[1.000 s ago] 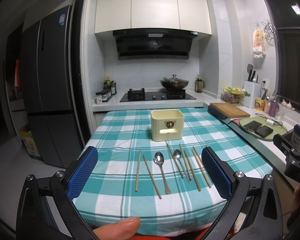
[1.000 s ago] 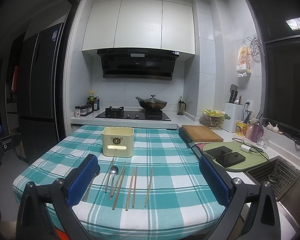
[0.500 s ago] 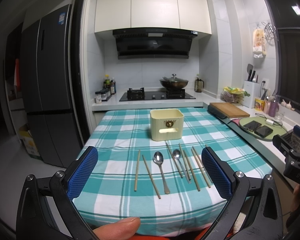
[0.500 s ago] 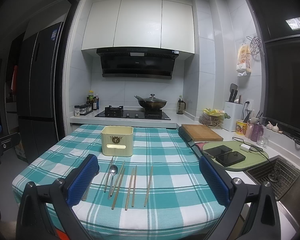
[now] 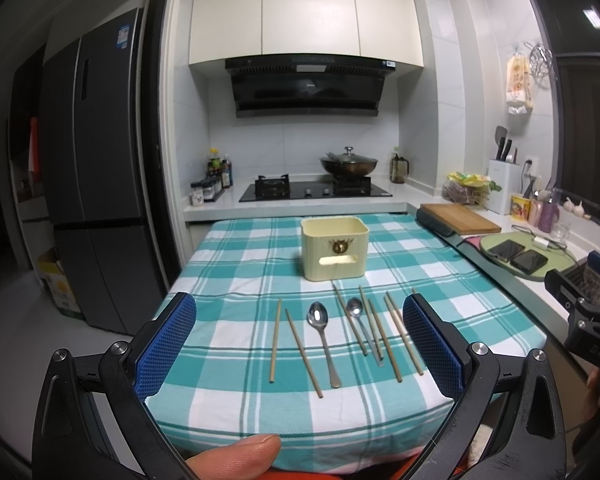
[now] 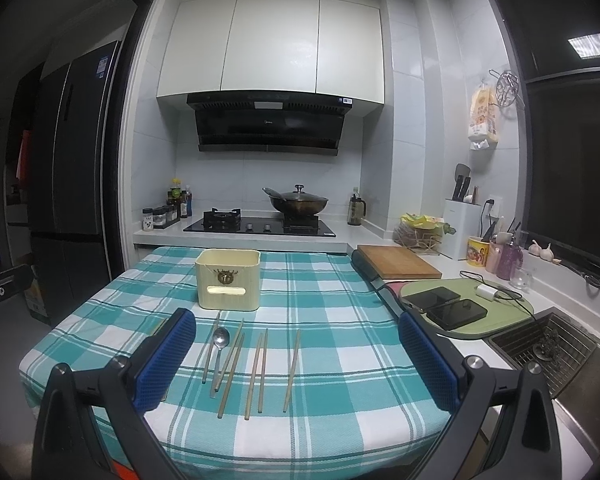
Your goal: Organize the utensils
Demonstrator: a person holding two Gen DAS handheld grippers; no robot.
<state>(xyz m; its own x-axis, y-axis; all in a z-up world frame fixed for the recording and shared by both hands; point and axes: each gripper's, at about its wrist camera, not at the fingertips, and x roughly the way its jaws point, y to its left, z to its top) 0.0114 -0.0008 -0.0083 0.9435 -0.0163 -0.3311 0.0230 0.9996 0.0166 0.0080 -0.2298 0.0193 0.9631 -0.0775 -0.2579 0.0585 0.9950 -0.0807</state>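
Observation:
A cream utensil box (image 5: 335,247) stands on the teal checked tablecloth (image 5: 236,268); it also shows in the right wrist view (image 6: 228,279). In front of it lie several wooden chopsticks (image 5: 275,339) and two metal spoons (image 5: 323,336) (image 5: 360,320). The right wrist view shows one spoon (image 6: 219,347) and several chopsticks (image 6: 292,368). My left gripper (image 5: 299,354) is open and empty, held above the table's near edge. My right gripper (image 6: 296,362) is open and empty, also at the near edge; its body shows at the left view's right edge (image 5: 584,312).
A wooden cutting board (image 6: 398,266), a green mat with two phones (image 6: 444,307) and a sink (image 6: 552,344) lie on the counter to the right. A stove with a wok (image 6: 298,204) is behind the table. A fridge (image 5: 96,184) stands at left.
Both grippers have shifted only slightly; the view of the table is nearly unchanged. The utensils and the box have not moved.

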